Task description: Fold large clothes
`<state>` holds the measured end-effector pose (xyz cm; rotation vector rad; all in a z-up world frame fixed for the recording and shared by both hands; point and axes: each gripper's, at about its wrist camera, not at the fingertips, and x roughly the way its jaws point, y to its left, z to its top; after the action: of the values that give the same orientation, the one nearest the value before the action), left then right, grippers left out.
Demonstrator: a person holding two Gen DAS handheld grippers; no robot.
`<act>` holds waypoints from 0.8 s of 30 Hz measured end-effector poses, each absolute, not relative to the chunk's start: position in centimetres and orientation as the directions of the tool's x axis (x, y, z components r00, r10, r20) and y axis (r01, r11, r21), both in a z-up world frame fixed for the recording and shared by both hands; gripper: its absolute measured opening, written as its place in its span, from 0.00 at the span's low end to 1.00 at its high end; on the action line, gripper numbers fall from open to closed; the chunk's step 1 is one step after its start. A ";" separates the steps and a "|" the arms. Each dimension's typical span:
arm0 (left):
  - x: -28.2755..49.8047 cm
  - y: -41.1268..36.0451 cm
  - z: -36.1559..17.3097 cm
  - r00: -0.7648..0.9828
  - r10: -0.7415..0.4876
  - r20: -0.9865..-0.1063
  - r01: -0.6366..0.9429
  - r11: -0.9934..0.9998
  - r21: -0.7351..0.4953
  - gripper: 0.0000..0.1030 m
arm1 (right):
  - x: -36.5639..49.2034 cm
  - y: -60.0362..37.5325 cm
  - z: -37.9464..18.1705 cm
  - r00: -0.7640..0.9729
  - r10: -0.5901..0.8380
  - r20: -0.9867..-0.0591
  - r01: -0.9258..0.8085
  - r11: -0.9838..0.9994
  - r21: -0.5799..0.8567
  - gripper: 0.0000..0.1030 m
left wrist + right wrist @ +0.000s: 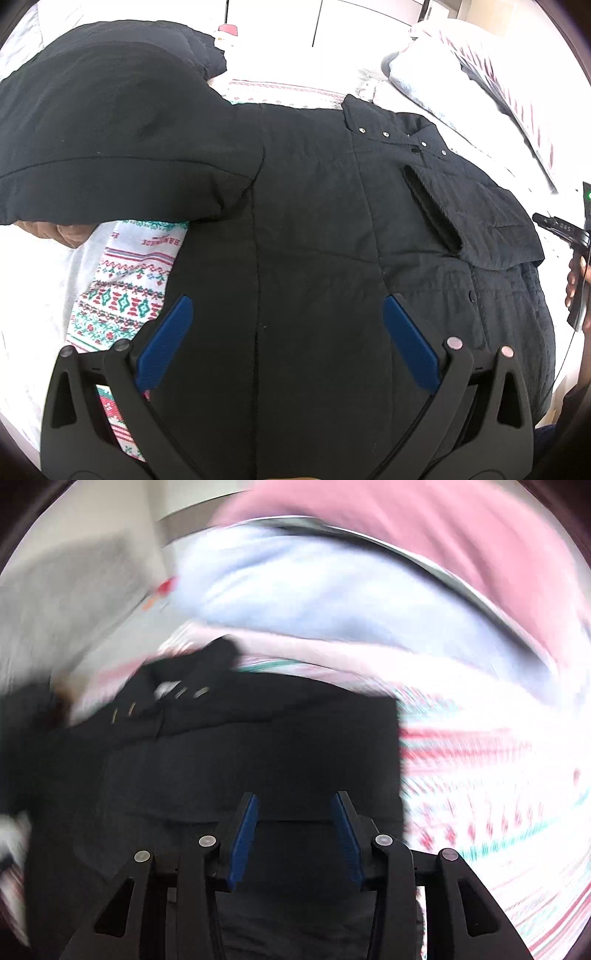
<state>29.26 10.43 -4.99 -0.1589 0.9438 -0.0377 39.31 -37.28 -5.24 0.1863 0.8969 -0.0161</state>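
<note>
In your left wrist view the jacket (314,221) lies spread on the bed (122,288), its sleeve (110,140) folded across at ten o'clock. The pillows (443,74) lie at one o'clock, behind the collar (391,129).

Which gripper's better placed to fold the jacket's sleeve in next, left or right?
Left, probably. The left gripper hangs open above the black jacket, near the raised sleeve; the right gripper sits at the opposite edge.
</note>
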 end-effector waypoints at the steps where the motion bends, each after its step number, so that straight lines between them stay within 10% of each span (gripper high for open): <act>1: 29.2 10.5 -4.9 0.590 -0.100 -0.801 -0.040 0.987 -0.153 0.99 | 39.4 -38.2 -5.6 0.621 0.090 -0.779 0.108 0.974 0.199 0.38; 5: 29.5 11.0 -4.5 0.598 -0.097 -0.796 -0.054 0.985 -0.161 0.99 | 40.3 -38.2 -10.8 0.477 0.247 -0.844 0.055 0.949 0.309 0.19; 24: 28.3 17.7 -0.2 0.734 -0.035 -0.679 -0.232 0.925 -0.299 0.99 | 41.1 -20.8 -11.4 0.414 0.079 -0.907 -0.258 0.966 -0.034 0.21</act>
<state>28.26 17.75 -0.16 -0.3819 0.7436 0.1113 41.14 -20.78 -11.45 -0.1779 1.1255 0.2132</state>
